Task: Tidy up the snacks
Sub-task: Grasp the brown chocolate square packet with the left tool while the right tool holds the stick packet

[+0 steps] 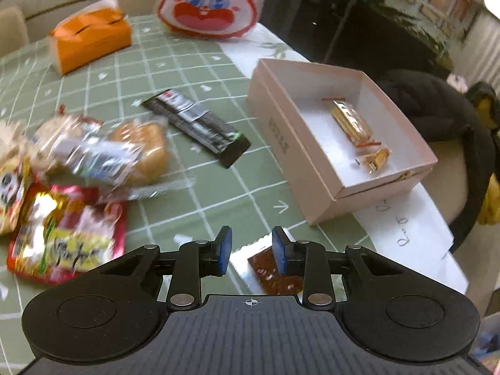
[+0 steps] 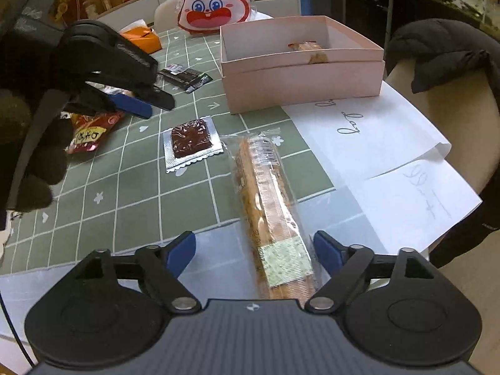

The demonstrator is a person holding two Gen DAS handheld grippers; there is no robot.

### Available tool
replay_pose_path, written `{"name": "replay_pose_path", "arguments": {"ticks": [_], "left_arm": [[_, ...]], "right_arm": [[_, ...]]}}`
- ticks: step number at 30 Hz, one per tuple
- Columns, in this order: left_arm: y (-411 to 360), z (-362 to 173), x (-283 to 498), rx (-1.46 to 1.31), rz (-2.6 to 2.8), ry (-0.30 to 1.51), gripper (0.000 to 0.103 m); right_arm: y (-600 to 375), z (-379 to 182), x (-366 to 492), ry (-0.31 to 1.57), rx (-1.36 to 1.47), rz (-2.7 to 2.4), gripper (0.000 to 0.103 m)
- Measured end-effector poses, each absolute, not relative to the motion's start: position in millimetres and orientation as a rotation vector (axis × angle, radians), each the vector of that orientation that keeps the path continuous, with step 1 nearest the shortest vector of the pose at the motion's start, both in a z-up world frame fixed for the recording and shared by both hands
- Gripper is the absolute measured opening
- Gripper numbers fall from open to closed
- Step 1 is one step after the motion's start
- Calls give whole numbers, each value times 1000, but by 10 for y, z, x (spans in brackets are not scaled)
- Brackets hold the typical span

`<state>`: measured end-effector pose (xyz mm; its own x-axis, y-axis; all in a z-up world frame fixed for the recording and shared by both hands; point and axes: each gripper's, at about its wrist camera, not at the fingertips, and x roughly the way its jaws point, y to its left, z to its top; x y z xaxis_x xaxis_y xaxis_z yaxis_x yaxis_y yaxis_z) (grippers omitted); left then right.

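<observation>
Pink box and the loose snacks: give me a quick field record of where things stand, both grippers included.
pink box: open, on the table's right side
in box: two gold-wrapped snacks
long cracker pack: on the table, between the right gripper's open jaws, not pressed
right gripper: open
brown square packet: flat on the green checked cloth
left gripper: open, above the brown packet, holding nothing
black bar wrapper: on cloth, outside box
</observation>
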<state>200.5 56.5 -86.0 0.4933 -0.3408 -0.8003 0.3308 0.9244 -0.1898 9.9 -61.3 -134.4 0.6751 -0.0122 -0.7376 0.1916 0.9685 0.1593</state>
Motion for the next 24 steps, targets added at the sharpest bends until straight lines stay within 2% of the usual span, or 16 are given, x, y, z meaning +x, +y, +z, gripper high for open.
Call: {"name": "replay_pose_path", "arguments": {"ticks": [7,14,18,21,24], "left_arm": [[180,-1072,1865,231,-462,925,30],[432,-1079,1537,304,-536,907,31],[811,-1010,1511,150,-458,952,30],[1168,-960,1512,-67,-376,1004,30],[1524,-999,1502,-308,-319,1050,30]], "right_arm": [[-765,-1290,63,803,235,-151,83],[-1042,-1239,135,789,207,-193,82],[-1005,-1149,295,741,176,-131,72],[-908,-1039,488,707,140,-68,46],[-709,-925,667,680,100,48,43]]}}
